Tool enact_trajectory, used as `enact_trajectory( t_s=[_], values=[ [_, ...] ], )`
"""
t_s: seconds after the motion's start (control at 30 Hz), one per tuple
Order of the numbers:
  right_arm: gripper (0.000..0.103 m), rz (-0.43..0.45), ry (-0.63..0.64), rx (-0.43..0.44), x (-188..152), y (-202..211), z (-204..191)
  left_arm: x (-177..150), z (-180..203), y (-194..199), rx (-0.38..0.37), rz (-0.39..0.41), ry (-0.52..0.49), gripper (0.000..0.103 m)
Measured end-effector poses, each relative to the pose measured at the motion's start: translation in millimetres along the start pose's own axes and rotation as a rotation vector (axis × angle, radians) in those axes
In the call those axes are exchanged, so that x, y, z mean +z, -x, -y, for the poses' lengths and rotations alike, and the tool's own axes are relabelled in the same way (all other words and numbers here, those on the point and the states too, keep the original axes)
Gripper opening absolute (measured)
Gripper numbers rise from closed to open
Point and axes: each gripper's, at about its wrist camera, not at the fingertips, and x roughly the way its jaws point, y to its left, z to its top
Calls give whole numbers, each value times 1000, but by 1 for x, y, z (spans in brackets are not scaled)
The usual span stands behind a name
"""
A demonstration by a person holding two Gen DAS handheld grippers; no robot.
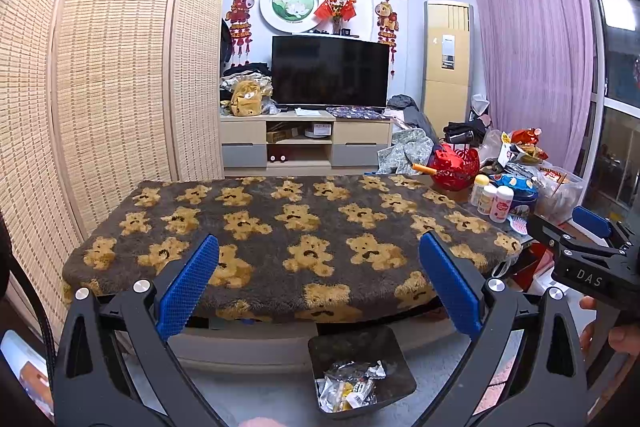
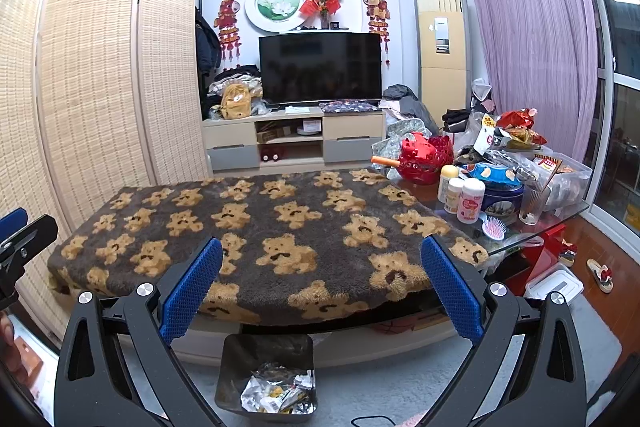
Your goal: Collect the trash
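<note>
Figure: both grippers held above the near edge of the table, viewed along the fingers. Your left gripper has its blue pads spread wide and holds nothing; ahead of and between them lies only the bear-print blanket, bare of litter. Below and slightly right of these fingers, on the floor against the table's front, stands the dark bin, its crumpled wrappers heaped at the near end. Your right gripper is likewise released and empty, with the bin below and left of its fingers, so the bin sits between your two hands and about equally near each. The deciding relation is where any remaining trash lies: nothing loose shows within either finger span, and the only candidates are the snack bags in the clutter beyond and to the right of your right fingers, past the red basket and the bottles. Judged from this, the right hand is nearer that pile, and a pick there would carry back down and left to the bin. Whether those bags are trash cannot be told.
</note>
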Motion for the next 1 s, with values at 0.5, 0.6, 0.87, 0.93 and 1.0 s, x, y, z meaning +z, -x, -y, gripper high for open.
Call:
enact_trajectory(
  t_s=[0.5, 0.6, 0.87, 0.93, 1.0],
  values=[
    [100, -1, -6, -1, -2, 0, -8, 2, -1, 1, 1, 2, 2, 95],
    [100, -1, -6, -2, -2, 0, -6, 2, -2, 1, 2, 3, 1, 95],
    [100, -2, -7, -3, -2, 0, -6, 5, -4, 1, 5, 6, 6, 95],
    [100, -2, -7, -3, -2, 0, -8, 6, -5, 1, 5, 6, 6, 95],
    [100, -1, -8, -3, -2, 0, -5, 4, -3, 2, 6, 7, 4, 95]
  ],
)
